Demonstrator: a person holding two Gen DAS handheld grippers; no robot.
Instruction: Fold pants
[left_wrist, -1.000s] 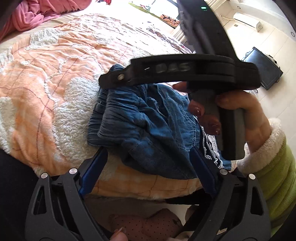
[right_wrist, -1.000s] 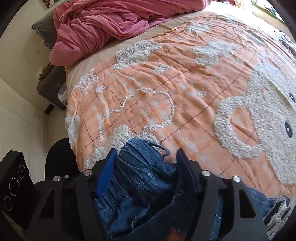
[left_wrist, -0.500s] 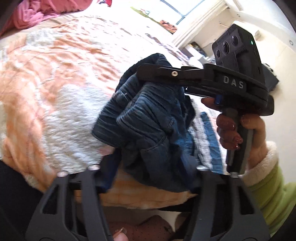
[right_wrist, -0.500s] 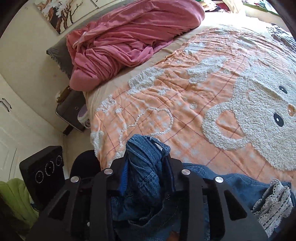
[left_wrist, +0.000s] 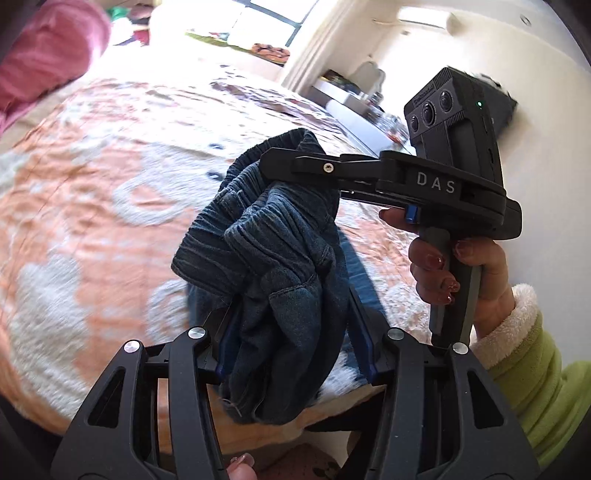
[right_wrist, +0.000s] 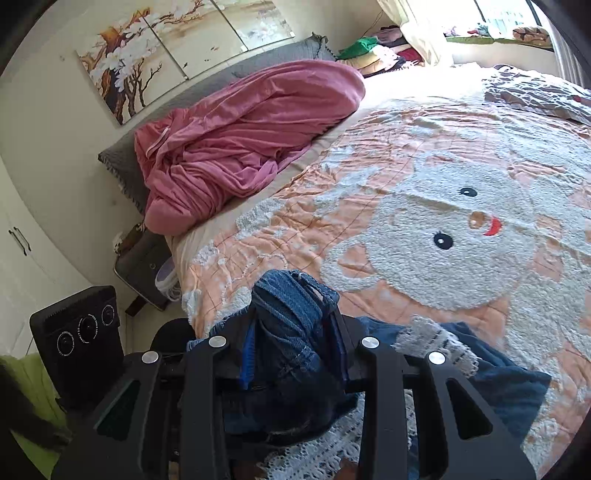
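Dark blue denim pants (left_wrist: 273, 258) with a ribbed elastic waistband hang bunched above the bed, held at two spots. My left gripper (left_wrist: 291, 332) is shut on a thick wad of the denim. My right gripper (right_wrist: 295, 332) is shut on the bunched waistband (right_wrist: 291, 295). In the left wrist view the right gripper (left_wrist: 295, 162) comes in from the right, in a hand with a green sleeve (left_wrist: 535, 376), and pinches the top of the pants. The rest of the pants (right_wrist: 498, 373), with a white lace trim (right_wrist: 439, 343), trails on the bedspread.
The bed carries an orange bedspread (right_wrist: 424, 221) with a white fluffy bear. A heap of pink bedding (right_wrist: 240, 140) lies at the head of the bed. A nightstand (right_wrist: 144, 266) stands beside the bed, near its left edge.
Both grippers closed on the pants and lifted them off the bedspread. Each view now looks from higher up, with more of the room showing.
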